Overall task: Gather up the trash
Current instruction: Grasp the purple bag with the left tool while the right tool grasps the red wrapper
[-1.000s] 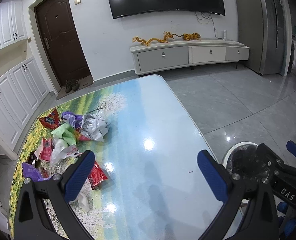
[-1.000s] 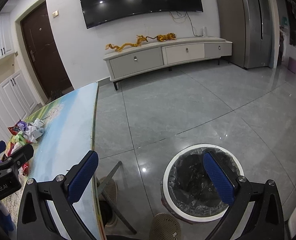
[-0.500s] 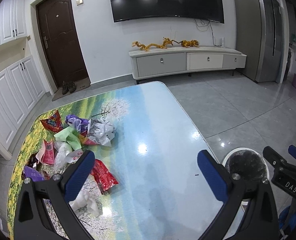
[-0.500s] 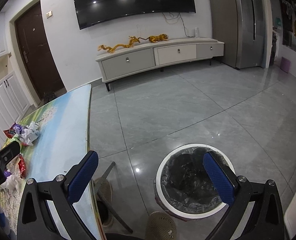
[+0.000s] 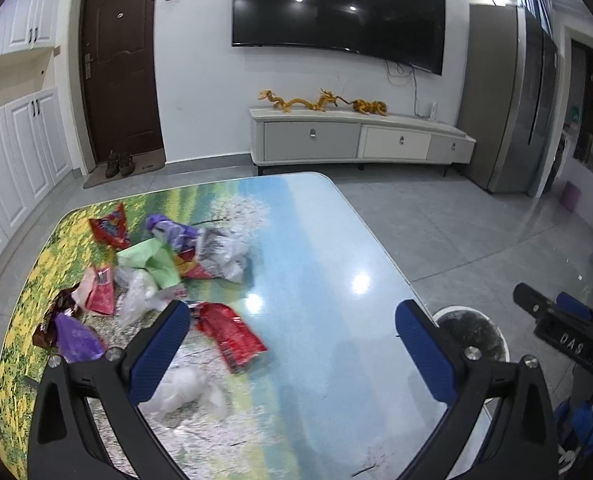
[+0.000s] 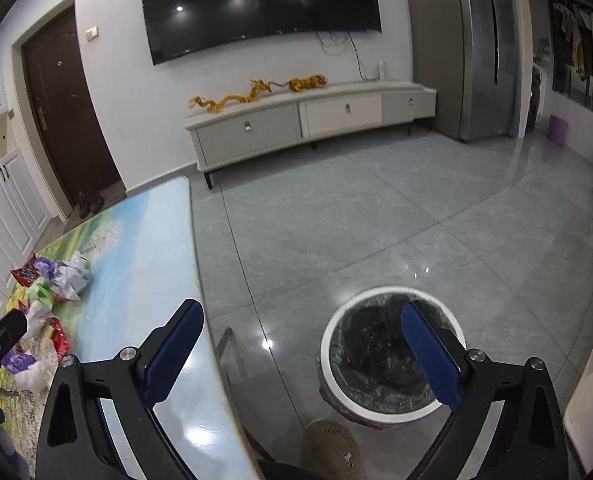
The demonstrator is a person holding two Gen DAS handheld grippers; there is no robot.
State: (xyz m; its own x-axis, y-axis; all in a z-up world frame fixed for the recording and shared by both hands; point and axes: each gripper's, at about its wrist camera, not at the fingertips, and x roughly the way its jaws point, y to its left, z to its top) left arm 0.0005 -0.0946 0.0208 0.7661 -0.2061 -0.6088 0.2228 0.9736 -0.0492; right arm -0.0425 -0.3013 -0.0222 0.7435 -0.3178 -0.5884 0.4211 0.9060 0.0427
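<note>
The left claw (image 5: 292,344) is hanging wide open and empty over the worktop (image 5: 316,264), facing the snack-wrapper pile (image 5: 152,268) at centre left, apparently lining up a pick, while the right claw (image 6: 302,344) is waiting open above the lined bin (image 6: 390,360) at lower right.

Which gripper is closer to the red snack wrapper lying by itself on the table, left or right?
Left. The left gripper hangs open right above the red snack wrapper, which lies beside its left finger. The right gripper is off past the table edge, open over the trash bin.
</note>
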